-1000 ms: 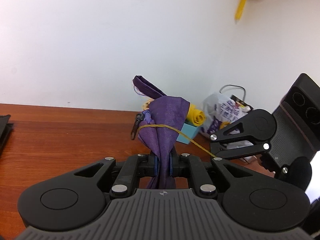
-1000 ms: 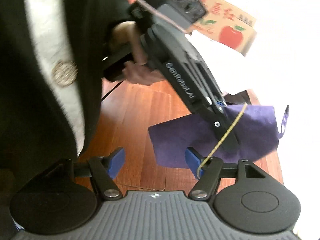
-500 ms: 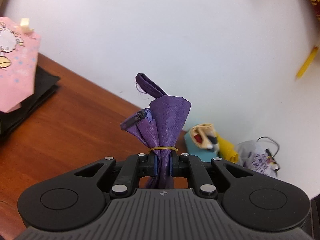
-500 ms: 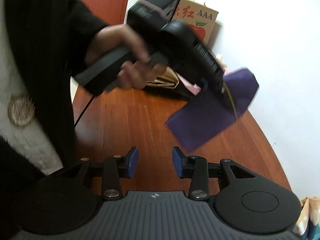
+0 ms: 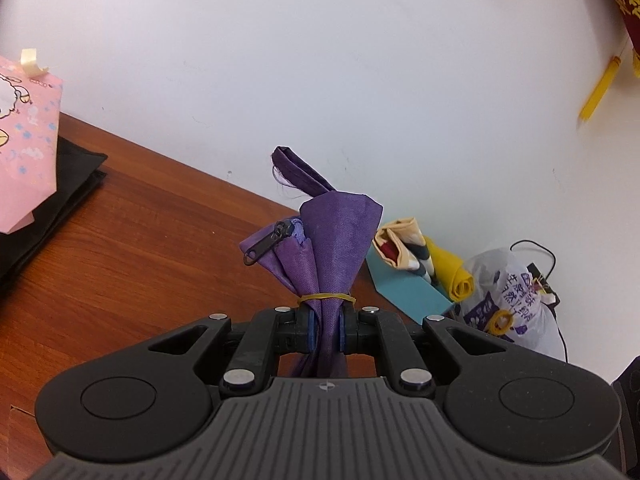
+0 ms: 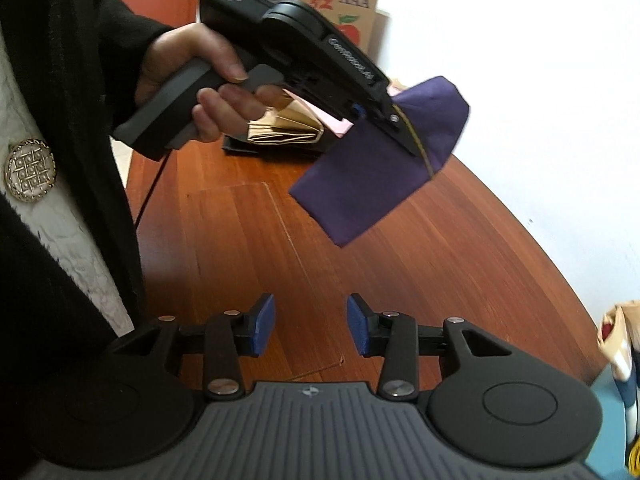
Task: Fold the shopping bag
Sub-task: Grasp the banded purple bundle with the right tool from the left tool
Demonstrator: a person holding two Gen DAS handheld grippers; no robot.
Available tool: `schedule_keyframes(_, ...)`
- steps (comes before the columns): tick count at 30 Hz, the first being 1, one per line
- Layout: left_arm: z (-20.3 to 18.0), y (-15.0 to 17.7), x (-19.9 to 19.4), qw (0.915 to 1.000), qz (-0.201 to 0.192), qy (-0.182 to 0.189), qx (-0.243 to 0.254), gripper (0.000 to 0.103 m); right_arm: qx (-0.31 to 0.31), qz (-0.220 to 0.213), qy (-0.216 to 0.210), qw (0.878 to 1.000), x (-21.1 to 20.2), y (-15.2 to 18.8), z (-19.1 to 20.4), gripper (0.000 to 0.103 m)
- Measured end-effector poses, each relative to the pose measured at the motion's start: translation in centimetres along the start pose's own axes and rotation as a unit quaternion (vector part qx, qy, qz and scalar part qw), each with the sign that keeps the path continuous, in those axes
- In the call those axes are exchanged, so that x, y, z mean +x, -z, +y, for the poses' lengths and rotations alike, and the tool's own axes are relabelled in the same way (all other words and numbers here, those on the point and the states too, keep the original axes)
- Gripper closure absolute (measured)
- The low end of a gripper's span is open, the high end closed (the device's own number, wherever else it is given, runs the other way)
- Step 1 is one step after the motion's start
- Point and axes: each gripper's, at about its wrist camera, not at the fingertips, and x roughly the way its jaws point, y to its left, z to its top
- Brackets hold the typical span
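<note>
Reading: cardboard box (image 6: 348,4) by the wall prints "AAA" beside an apple picture
Bag: purple shopping bag (image 5: 336,248), folded and bound by a yellow rubber band (image 5: 326,297), held above the wooden table (image 6: 360,280)
Left gripper (image 5: 325,330): clamped on the bag
Right gripper (image 6: 311,328): jaws opening, nothing between (apart from the bag)
Around: pink bag (image 5: 24,152), white plastic bag (image 5: 508,300)
Change: band was stretched to the right gripper a second ago, now snug
</note>
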Motion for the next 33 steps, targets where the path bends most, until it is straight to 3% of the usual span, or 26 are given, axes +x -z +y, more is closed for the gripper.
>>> schedule_keyframes(6,-0.5,0.4,-0.2,0.9998,0.014,0.001,0.012,0.092,0.028,-0.003,0.027,0.999,-2.0,1.0,0.1,0.052)
schedule_keyframes(16,-1.8,1.2,-1.0,0.9990,0.038,0.013,0.020,0.091,0.097,-0.018,0.076,0.992,-9.1,3.9,1.3,0.046)
schedule_keyframes(26,-2.2,1.8,-1.5,0.9968,0.059,0.051,-0.015,0.091,0.183,-0.048,0.087,0.978,-11.4,5.7,1.4,0.039)
schedule_keyframes(33,-1.8,2.3,-1.3,0.9884,0.094,0.096,-0.071,0.091,0.237,-0.061,0.069,0.967,-11.8,4.7,0.8,0.030)
